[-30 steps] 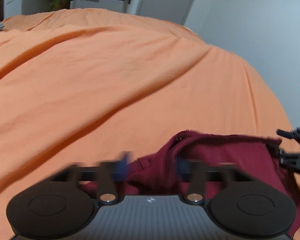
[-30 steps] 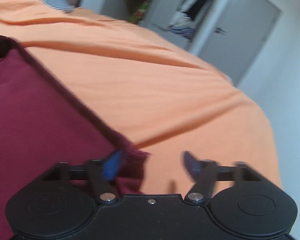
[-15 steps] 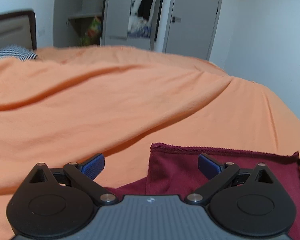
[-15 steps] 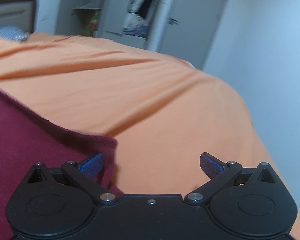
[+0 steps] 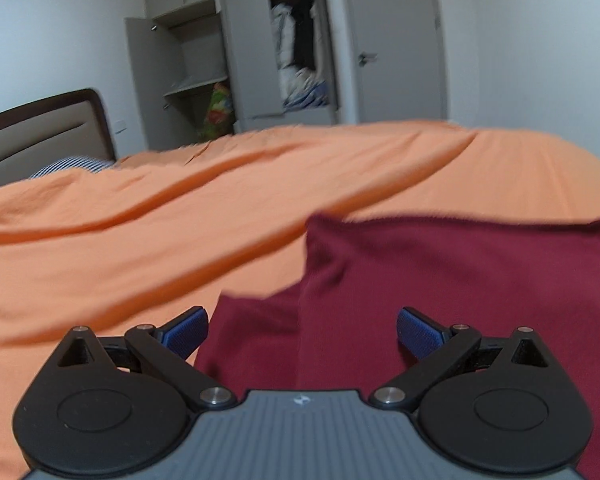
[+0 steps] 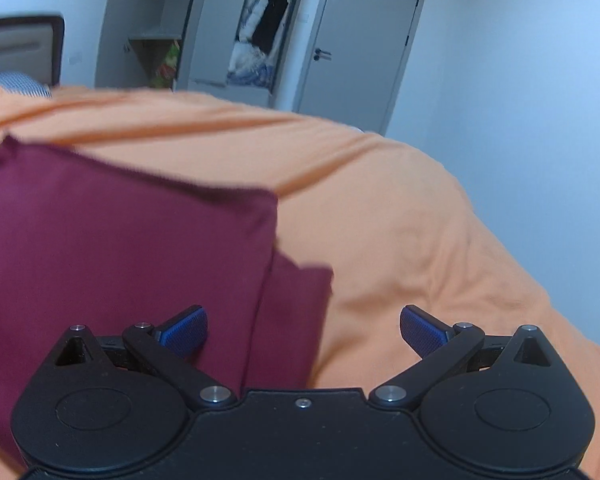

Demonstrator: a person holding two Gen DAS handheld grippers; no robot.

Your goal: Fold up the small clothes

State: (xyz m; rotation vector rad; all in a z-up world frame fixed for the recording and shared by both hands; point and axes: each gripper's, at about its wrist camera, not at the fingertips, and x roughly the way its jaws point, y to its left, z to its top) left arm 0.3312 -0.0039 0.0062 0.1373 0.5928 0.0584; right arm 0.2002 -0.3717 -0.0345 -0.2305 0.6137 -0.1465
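- The bed sheet (image 5: 180, 248), orange and creased, is filling the middle band of both views, and more of the room is showing above it now than a second ago: both cameras are tilting up and drawing back from the cloth.
- The garment (image 5: 440, 288), a dark red piece, is lying flat on the sheet, taking up the lower right of the left wrist view and the left half of the right wrist view (image 6: 120, 240). A second ago it was bunched between the left gripper's fingers with its far edge stretched taut; now it is resting as a square-edged panel with a second layer peeking out beneath it at each side, so one fold is looking finished.
- The wardrobe (image 5: 236, 68), doors open with clothes hanging inside, is standing in the upper middle of both frames, next to a closed door (image 5: 396, 40).
- The left gripper (image 5: 302, 330) is sitting at the bottom centre with its jaws spread wide and nothing between them; the blue fingers (image 5: 186, 332) are hovering over the near left corner of the garment, having let go of it.
- The right gripper (image 6: 304, 328) is likewise gaping wide and empty, straddling the garment's right-hand edge.
- With both releases made, the next job is probably picking a new edge for another fold or smoothing the panel.
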